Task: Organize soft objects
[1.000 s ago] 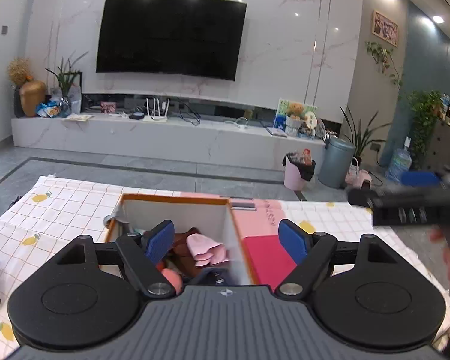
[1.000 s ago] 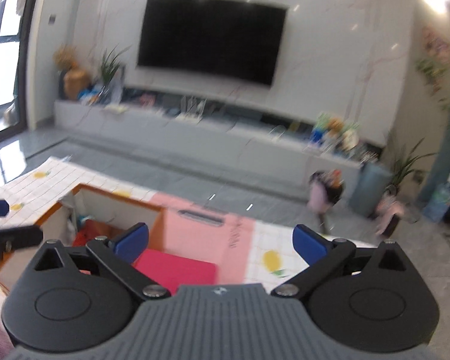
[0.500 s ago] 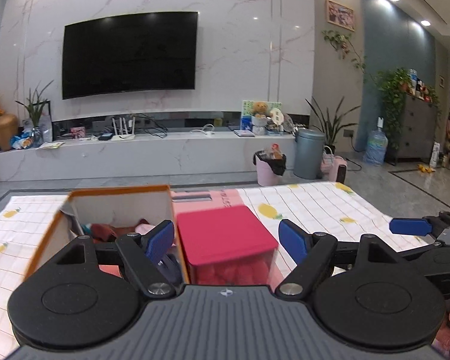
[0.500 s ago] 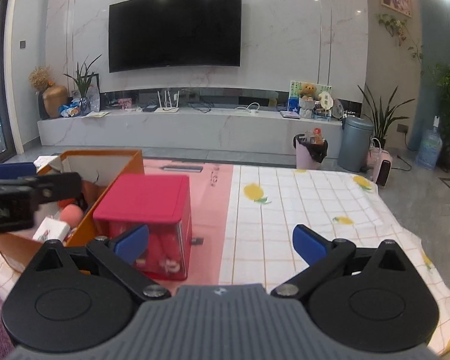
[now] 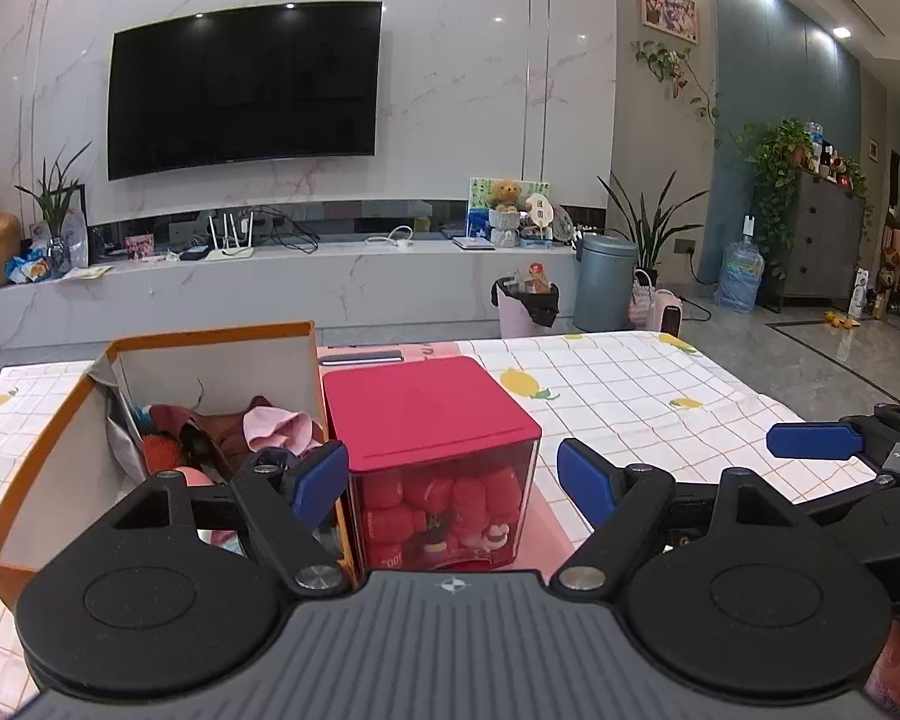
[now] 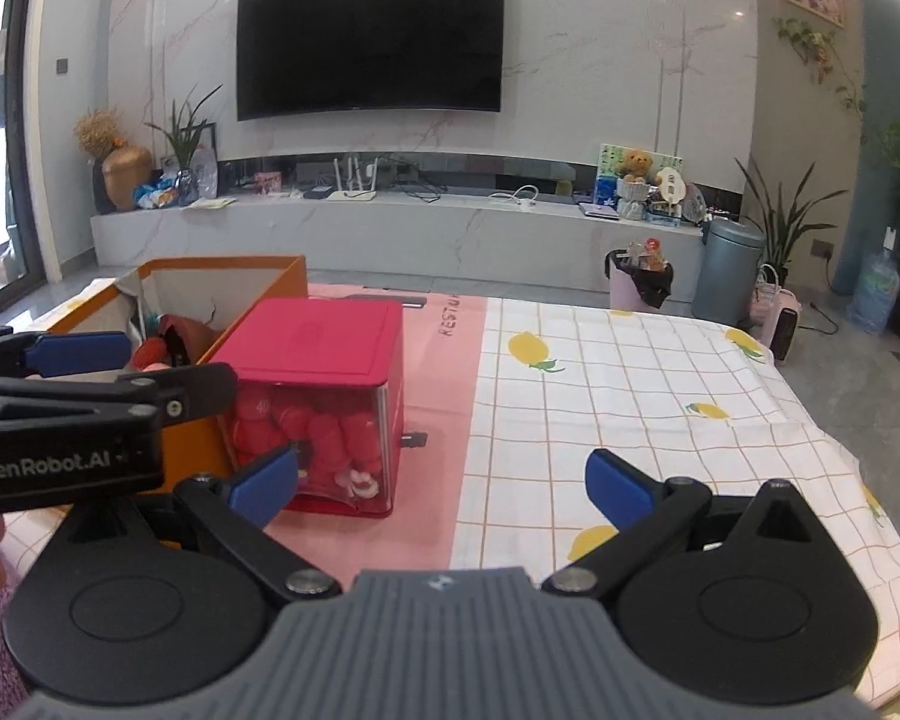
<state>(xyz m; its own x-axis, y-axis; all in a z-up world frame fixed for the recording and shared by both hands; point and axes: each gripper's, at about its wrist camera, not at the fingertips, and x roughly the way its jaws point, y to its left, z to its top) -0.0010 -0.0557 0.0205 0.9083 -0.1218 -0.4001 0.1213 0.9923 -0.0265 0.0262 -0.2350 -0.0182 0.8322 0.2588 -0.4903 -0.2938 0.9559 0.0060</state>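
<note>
An open orange box (image 5: 48, 462) holds several soft items, among them a pink cloth (image 5: 273, 425); it also shows in the right wrist view (image 6: 252, 294). To its right stands a clear box with a red lid (image 5: 420, 408), full of red plush toys (image 5: 444, 510); it shows in the right wrist view too (image 6: 318, 342). My left gripper (image 5: 453, 483) is open and empty, just in front of the red-lidded box. My right gripper (image 6: 441, 483) is open and empty, over the pink mat to the box's right.
The table carries a lemon-print checked cloth (image 6: 630, 372) and a pink mat (image 6: 432, 396). A dark phone-like object (image 5: 360, 357) lies behind the boxes. The table's right edge (image 6: 840, 450) drops to the floor. A TV wall stands beyond.
Both grippers have pulled back from the boxes and steadied. The left gripper has swung right from over the orange box to face the red-lidded box.
</note>
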